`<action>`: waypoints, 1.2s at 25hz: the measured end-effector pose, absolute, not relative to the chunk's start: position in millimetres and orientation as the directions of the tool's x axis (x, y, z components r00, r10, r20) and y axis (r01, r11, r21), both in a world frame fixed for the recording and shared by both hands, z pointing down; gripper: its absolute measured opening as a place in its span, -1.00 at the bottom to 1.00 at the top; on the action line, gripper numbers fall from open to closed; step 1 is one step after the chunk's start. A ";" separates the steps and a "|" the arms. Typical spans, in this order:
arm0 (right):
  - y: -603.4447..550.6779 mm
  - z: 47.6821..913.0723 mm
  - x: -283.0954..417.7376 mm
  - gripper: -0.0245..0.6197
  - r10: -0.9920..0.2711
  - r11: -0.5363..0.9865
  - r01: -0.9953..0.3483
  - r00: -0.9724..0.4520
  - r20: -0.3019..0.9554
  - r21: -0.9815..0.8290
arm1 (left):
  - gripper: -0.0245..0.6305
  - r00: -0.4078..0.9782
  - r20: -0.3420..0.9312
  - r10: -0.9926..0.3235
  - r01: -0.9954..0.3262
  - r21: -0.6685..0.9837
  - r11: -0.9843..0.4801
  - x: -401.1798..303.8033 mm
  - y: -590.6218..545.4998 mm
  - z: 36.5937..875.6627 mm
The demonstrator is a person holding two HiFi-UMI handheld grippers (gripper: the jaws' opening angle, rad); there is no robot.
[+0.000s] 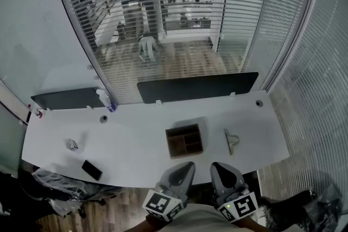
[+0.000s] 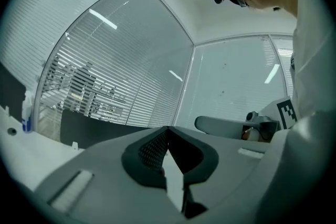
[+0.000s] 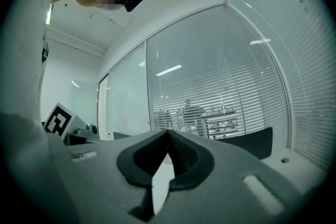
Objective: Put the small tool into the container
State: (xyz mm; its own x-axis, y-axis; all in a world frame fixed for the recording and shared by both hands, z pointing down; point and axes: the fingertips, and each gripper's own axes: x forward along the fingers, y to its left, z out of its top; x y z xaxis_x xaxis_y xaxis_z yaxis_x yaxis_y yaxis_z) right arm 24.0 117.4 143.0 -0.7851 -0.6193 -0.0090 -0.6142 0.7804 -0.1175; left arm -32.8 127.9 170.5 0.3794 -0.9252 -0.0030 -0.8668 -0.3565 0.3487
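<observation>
The left gripper [image 1: 186,167] and right gripper [image 1: 218,167] hang at the table's [image 1: 136,133] near edge, each with jaws pressed together on nothing. Beyond them stands the container [image 1: 176,145], and the tool [image 1: 231,140] lies near its right side, apart.

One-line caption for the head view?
Left gripper and right gripper hover shut by the table edge; small tool lies right of container.

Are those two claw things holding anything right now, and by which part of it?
Nothing. The left gripper and right gripper both have their jaws together with nothing between them. The small tool lies on the table, beside the container.
</observation>
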 end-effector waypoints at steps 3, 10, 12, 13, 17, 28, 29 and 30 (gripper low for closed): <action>101.6 143.7 6.3 -0.92 -0.621 0.779 -0.616 -0.784 -0.005 -0.111 | -0.92 0.385 0.001 -0.923 -0.866 0.347 -0.361 -49.8 111.9 170.6; 75.6 145.2 -24.5 -0.92 -0.619 0.782 -0.616 -0.785 -0.001 -0.096 | -0.92 0.391 0.020 -0.920 -0.865 0.348 -0.360 -78.8 81.5 178.4; 69.7 145.5 -26.9 -0.92 -0.622 0.779 -0.619 -0.783 -0.003 -0.095 | -0.92 0.398 0.018 -0.917 -0.863 0.348 -0.367 -80.5 77.2 180.2; 67.2 146.3 -26.8 -0.92 -0.625 0.777 -0.622 -0.780 -0.002 -0.094 | -0.92 0.400 0.018 -0.916 -0.862 0.348 -0.369 -81.1 75.6 180.3; 56.7 148.7 -21.8 -0.92 -0.637 0.768 -0.634 -0.771 -0.008 -0.090 | -0.92 0.407 0.019 -0.913 -0.858 0.351 -0.375 -79.6 68.0 182.9; 27.8 137.7 8.2 -0.92 -0.643 0.764 -0.639 -0.766 -0.023 -0.085 | -0.92 0.385 0.017 -0.923 -0.869 0.342 -0.357 -56.2 30.3 171.3; 25.4 138.3 10.1 -0.92 -0.645 0.762 -0.641 -0.764 -0.018 -0.087 | -0.92 0.387 0.015 -0.922 -0.868 0.343 -0.359 -54.6 28.2 171.1; 23.7 138.4 11.9 -0.92 -0.647 0.761 -0.643 -0.763 -0.015 -0.088 | -0.92 0.394 0.013 -0.919 -0.866 0.341 -0.366 -51.7 27.1 171.3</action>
